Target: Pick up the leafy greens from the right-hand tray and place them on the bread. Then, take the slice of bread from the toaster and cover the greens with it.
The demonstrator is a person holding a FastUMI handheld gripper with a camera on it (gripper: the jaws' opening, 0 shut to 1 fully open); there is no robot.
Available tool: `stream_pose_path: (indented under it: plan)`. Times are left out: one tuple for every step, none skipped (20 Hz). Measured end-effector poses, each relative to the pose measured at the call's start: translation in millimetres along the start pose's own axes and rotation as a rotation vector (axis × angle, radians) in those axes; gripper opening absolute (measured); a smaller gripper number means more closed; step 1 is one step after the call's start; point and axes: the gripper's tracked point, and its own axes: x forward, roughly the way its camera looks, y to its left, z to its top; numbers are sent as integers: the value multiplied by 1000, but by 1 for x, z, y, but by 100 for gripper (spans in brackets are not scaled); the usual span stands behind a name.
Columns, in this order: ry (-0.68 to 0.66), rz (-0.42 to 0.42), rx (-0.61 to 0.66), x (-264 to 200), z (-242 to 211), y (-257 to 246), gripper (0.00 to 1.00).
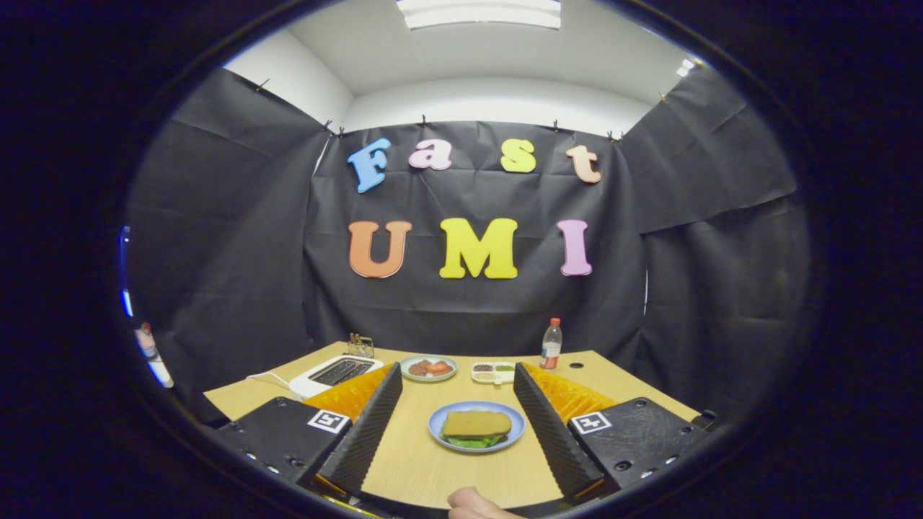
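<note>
Gripper view
Tongs: the black ribbed two-finger tongs point(461, 422) stand wide apart at the bottom of the frame, holding nothing; the left finger point(364, 432) and right finger point(551, 432) flank the plate without touching it.
Plate: a round light-blue plate point(438, 431) lies on the pale wooden table point(433, 468), low in the centre of the frame, between the two fingers.
Bread: a brown rectangular slice of bread point(476, 424) lies flat on the plate.
Greens: green leafy greens point(472, 441) peek out beneath the slice's near edge, on the plate.
Toaster: a white toaster point(335, 373) with dark slots sits left of centre, beyond the left finger.
Grey dish: a round grey dish point(428, 367) holding reddish slices sits in the middle, beyond the plate.
Tray: a white compartment tray point(493, 372) with small food portions lies just right of the grey dish.
Bottle: a clear plastic bottle with a red cap point(551, 344) stands upright right of the tray, near the black cloth wall.
Hand: part of a hand point(472, 502) shows at the bottom centre.
</note>
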Motion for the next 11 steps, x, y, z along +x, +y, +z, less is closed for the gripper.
stream_pose_path:
  plan:
    - [6,-6,2,0,-4,-4,95]
    - [14,-19,5,1,-7,-9,95]
    - [23,-30,7,2,-11,-15,95]
    - [26,-45,10,3,-12,-21,95]
    - [27,-59,14,5,-13,-27,95]
    - [25,-66,18,6,-15,-31,95]
    - [26,-69,22,7,-17,-33,95]
    - [26,-65,30,7,-18,-34,95]
    - [24,-59,32,7,-19,-34,95]
    - [26,-54,31,7,-21,-34,95]
    - [27,-49,28,7,-22,-34,95]
